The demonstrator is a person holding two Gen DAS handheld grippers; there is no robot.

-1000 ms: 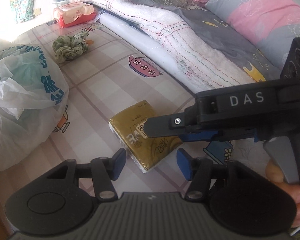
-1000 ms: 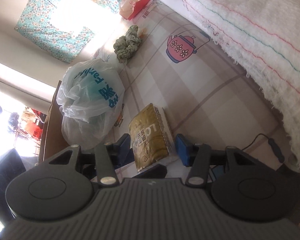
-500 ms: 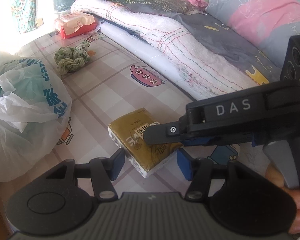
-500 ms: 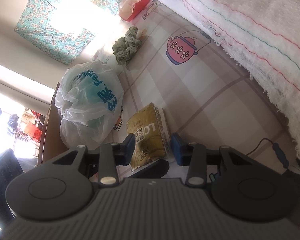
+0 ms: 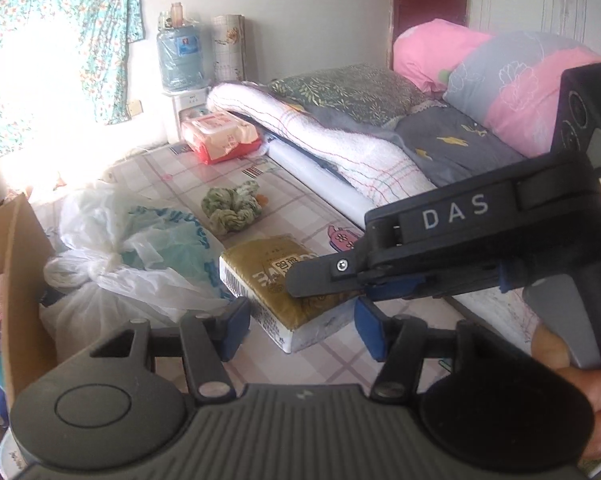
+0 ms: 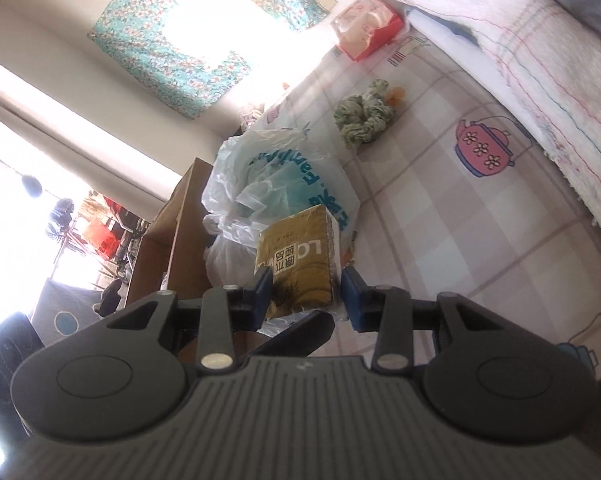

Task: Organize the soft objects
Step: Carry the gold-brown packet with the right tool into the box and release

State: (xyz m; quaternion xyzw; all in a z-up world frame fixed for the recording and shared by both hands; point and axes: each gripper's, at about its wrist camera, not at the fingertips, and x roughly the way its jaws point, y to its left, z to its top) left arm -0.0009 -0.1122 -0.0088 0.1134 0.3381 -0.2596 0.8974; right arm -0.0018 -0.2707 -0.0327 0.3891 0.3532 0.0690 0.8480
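A gold tissue pack hangs above the checked floor mat, held from two sides. My left gripper has its blue pads against the pack's near end and is shut on it. My right gripper is shut across the pack's narrow sides; its black finger crosses over the pack in the left wrist view. One left finger shows just under the pack in the right wrist view. A crumpled green cloth lies on the mat beyond.
A white plastic bag sits left of the pack, beside an open cardboard box. A red and pink tissue packet lies near the wall. Folded bedding and pillows fill the right side.
The right gripper's jaws have closed onto the gold pack. Both grippers have risen with it, lifting it off the mat, and the views now tilt up toward the wall and window.
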